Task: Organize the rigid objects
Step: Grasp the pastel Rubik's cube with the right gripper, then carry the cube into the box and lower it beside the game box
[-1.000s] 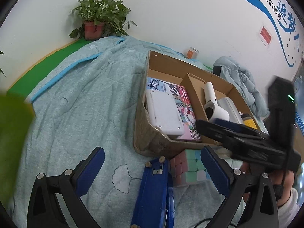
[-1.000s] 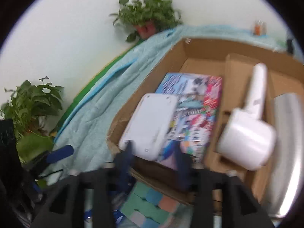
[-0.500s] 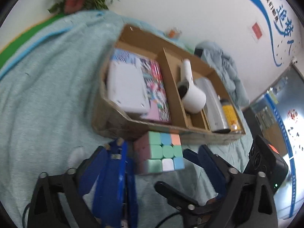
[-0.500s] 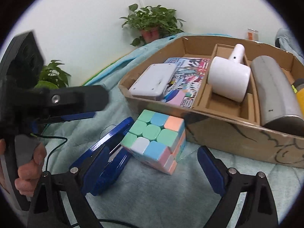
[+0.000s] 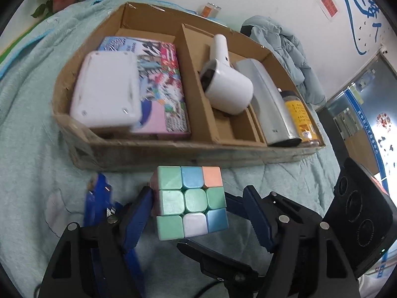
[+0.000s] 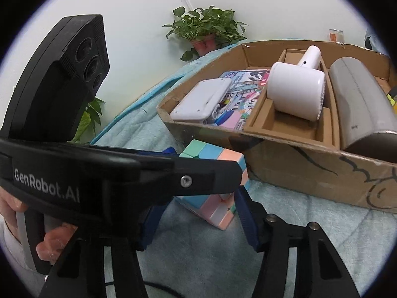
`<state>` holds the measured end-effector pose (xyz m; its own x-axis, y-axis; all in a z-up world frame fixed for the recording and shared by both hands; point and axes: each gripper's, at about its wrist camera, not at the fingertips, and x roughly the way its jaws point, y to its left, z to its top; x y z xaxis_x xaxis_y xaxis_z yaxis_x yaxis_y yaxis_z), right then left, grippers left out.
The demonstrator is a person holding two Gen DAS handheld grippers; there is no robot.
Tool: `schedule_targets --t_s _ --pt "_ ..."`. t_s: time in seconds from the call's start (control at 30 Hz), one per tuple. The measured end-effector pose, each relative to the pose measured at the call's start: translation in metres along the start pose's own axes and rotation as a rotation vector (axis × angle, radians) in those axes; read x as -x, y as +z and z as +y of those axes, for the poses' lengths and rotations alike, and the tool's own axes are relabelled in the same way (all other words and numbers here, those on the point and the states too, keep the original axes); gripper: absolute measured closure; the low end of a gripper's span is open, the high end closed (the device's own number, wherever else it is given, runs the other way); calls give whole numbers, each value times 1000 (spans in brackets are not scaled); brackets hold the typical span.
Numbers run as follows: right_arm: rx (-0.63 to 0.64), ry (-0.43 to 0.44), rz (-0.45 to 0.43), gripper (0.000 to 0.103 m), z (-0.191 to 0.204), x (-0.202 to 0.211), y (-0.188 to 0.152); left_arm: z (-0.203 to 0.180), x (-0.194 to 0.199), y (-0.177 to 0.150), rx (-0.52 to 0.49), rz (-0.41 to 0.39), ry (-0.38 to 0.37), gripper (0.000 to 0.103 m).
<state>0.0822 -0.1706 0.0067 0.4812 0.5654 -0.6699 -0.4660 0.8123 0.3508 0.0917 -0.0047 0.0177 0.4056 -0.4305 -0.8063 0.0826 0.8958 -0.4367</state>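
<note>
near the box's front wall, we're closing both grippers on the cube
box [image 5: 173,149] already packed; left gripper [image 5: 196,213] and right gripper [image 6: 198,221] jaws closing around the pastel cube [image 5: 191,201], whether gripped yet we cannot tell; blue tool [image 5: 98,198] waits left.

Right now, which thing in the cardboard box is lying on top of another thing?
The white flat case: it rests on the colourful picture box in the left compartment. The white dryer, grey cylinder and yellow bottle don't.
</note>
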Motion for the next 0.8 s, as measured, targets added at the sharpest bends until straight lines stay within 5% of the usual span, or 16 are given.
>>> schedule_targets --t_s 0.33,0.6,0.8 --pt "30 -56 61 43 4 50 -45 -44 -25 -70 85 59 -70 33" --pt "74 -94 52 44 12 42 -42 -43 -13 -66 71 1 -21 34" --pt "123 -104 -57 44 29 50 -13 -47 30 -46 34 -119 15 35"
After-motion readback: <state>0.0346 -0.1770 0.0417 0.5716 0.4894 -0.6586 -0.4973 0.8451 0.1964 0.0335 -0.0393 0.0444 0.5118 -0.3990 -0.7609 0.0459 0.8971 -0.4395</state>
